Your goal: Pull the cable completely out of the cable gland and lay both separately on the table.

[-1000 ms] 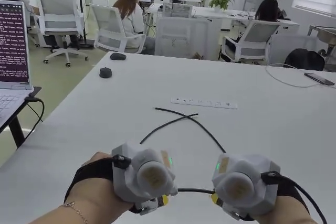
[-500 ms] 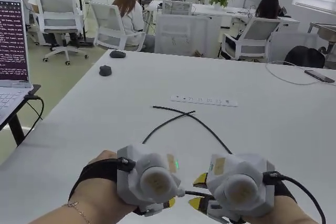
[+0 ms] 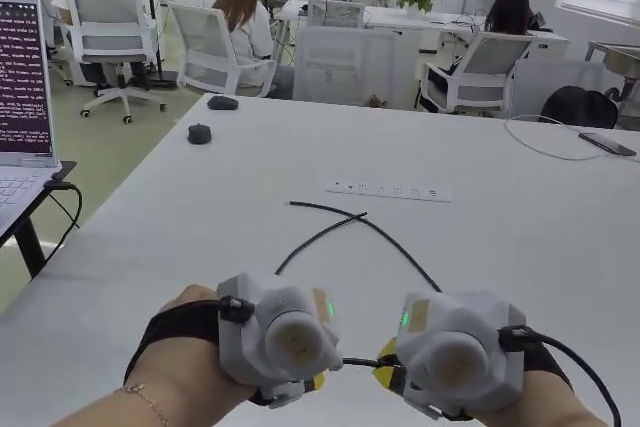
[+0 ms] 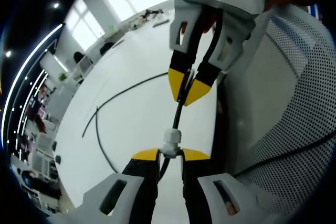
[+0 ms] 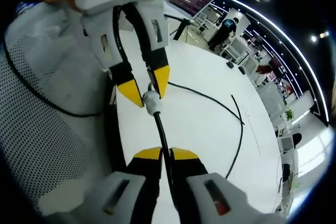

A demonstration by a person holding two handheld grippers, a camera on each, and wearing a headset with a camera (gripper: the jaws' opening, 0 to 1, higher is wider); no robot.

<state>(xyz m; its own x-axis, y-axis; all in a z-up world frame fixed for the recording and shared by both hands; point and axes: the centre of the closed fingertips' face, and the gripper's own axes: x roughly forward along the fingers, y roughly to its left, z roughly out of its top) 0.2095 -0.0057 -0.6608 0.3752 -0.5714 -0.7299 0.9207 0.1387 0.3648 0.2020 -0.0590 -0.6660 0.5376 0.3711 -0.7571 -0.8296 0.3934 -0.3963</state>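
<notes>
Running sideways across the person's front, the cable [image 4: 177, 114] is a short, taut black stretch between the two grippers, and at its left end it goes into the small white gland [image 4: 170, 142]. The left gripper [image 4: 171, 155] has the gland: its yellow fingers [image 4: 147, 155] are closed on the white body from either side. The right gripper [image 5: 165, 154] has the cable itself, its fingers [image 5: 150, 154] pinched shut on the black line a short way from the gland's mouth. So the cable's long axis runs tip to tip, each gripper pointing at the other, and the gland lies dead ahead of the right fingers, near but not touching.

That is what the pull turns on, I'd say. The right hand needs to draw straight off to the right along that line while the left keeps the gland where it is, since a sideways tug would likely kink the cable at the mouth.

The cable is not yet free. It sits in the gland, and both are held off the bench [image 3: 520, 247] near its front edge, neither laid down. Further out on the bench lie two black cable lengths [image 3: 390, 245] that cross each other. One runs back toward the right gripper, though I cannot tell whether it is the same cable. Beyond them lies a flat white strip [image 3: 388, 192]
</notes>
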